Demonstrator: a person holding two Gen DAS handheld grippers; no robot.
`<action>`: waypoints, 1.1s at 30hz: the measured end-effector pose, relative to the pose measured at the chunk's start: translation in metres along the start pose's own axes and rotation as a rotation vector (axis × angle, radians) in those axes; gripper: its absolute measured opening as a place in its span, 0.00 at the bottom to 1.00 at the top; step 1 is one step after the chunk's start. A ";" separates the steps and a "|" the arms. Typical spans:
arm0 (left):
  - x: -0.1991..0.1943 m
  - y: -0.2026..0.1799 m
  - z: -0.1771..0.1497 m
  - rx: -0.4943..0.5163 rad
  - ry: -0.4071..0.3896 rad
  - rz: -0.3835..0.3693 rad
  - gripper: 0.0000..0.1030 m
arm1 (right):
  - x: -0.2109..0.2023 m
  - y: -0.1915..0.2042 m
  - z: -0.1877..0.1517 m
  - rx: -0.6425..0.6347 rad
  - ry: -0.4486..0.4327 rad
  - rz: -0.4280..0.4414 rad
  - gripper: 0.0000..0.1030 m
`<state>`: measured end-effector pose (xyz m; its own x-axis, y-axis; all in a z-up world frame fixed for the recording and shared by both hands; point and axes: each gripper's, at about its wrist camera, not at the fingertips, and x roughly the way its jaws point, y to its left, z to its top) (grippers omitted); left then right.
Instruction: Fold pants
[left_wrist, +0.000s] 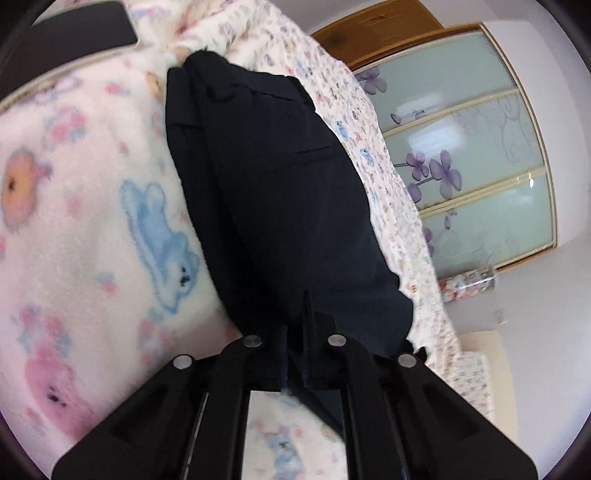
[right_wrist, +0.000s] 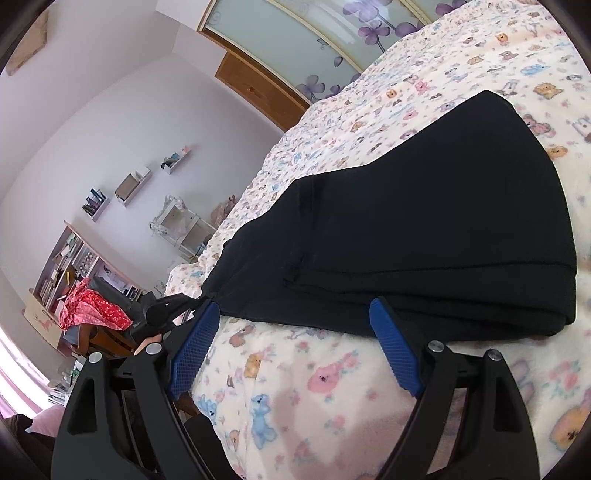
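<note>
1. Pants (right_wrist: 424, 229) are lying folded on the bed (right_wrist: 295, 387), dark and soft, so they're probably going to sag; I'd be grabbing edges or corners.
2. Left gripper (left_wrist: 295, 354) is pinching one end of the fabric, fingers narrow.
3. Right gripper (right_wrist: 295, 350) is hovering low beside the near edge, fingers wide, holding nothing.

Left gripper (left_wrist: 295, 325): black frame, round silver screws. Right gripper (right_wrist: 291, 325): same frame, blue ribbed pads (right_wrist: 395, 350).
</note>
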<state>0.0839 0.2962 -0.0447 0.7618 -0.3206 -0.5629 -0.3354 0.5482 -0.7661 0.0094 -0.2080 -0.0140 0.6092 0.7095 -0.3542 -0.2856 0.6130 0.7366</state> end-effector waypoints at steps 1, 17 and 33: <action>0.005 -0.002 0.000 0.032 0.006 0.029 0.07 | 0.001 0.000 0.000 -0.003 0.001 0.003 0.83; -0.006 0.020 0.003 -0.161 0.137 -0.123 0.37 | 0.004 -0.003 0.000 -0.009 0.026 -0.018 0.83; 0.019 -0.026 0.015 -0.081 0.062 -0.059 0.58 | 0.007 -0.005 0.000 -0.016 0.045 -0.029 0.83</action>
<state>0.1152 0.2874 -0.0306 0.7466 -0.3986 -0.5326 -0.3370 0.4636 -0.8194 0.0152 -0.2058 -0.0198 0.5833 0.7061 -0.4014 -0.2802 0.6388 0.7165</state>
